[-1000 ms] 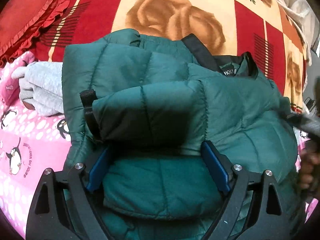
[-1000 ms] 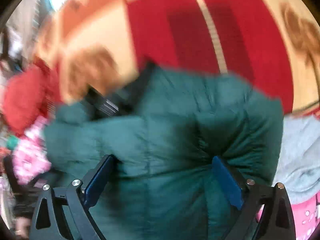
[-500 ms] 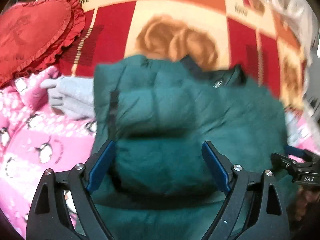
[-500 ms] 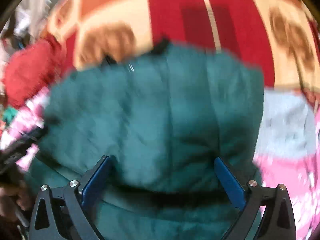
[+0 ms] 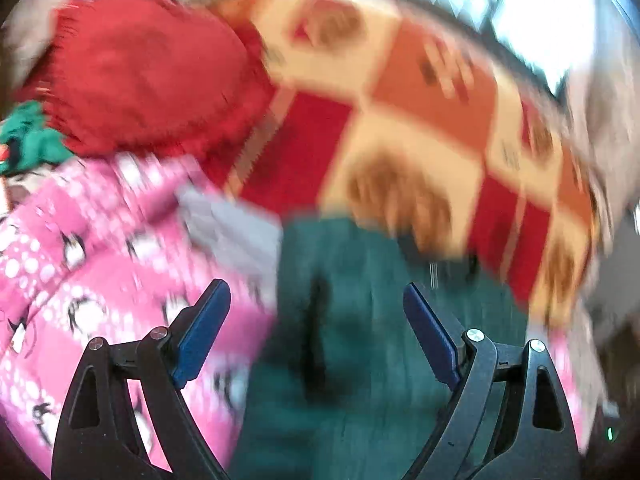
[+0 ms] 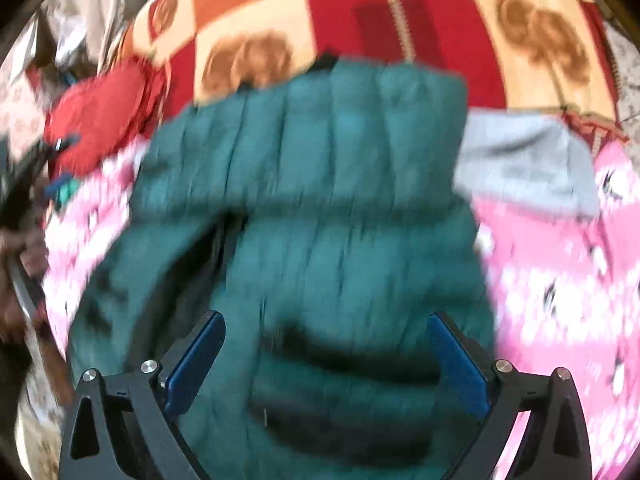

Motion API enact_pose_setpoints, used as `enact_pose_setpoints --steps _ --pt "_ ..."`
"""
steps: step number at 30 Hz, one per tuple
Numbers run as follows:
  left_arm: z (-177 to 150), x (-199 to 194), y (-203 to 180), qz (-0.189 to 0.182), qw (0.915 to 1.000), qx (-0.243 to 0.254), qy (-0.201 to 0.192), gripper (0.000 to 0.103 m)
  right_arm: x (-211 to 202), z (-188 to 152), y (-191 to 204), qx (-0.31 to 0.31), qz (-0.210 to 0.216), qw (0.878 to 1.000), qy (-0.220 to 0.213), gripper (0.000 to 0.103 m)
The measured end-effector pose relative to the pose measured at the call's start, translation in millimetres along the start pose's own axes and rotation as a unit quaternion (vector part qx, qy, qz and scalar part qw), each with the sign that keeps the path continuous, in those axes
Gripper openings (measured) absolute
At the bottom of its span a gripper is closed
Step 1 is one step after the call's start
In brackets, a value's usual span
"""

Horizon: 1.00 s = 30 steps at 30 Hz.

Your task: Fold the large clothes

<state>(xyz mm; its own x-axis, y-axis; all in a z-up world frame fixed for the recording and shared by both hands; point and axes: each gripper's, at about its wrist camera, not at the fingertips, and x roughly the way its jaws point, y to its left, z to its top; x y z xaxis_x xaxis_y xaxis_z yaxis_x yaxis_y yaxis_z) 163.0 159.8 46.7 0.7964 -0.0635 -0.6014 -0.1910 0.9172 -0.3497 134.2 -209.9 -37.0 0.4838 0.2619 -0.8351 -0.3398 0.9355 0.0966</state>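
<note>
A dark green quilted puffer jacket [image 6: 320, 208] lies folded on the bed, its upper part doubled over the lower. In the left wrist view the jacket [image 5: 360, 340] is blurred, low in the middle. My left gripper [image 5: 316, 328] is open and empty above the jacket's left edge. My right gripper [image 6: 326, 356] is open and empty above the jacket's near part. The left gripper shows faintly at the left edge of the right wrist view [image 6: 24, 184].
A red, orange and cream rose-patterned blanket [image 6: 360, 8] covers the far bed. A pink penguin-print cover [image 6: 560, 280] lies under the jacket. A grey folded garment [image 6: 528, 168] lies beside the jacket. A red frilled cushion [image 5: 140, 72] sits at the far left.
Both grippers have pulled back and up from the jacket. The left wrist view has swung left and tilted up, so more cushion and pink cover show. The jacket stays folded.
</note>
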Motion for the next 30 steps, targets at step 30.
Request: enact_pose_setpoints --steps 30 --pt "-184.6 -67.3 74.1 -0.05 0.9851 0.11 0.122 0.089 -56.7 -170.8 -70.2 0.037 0.066 0.993 -0.085 0.103"
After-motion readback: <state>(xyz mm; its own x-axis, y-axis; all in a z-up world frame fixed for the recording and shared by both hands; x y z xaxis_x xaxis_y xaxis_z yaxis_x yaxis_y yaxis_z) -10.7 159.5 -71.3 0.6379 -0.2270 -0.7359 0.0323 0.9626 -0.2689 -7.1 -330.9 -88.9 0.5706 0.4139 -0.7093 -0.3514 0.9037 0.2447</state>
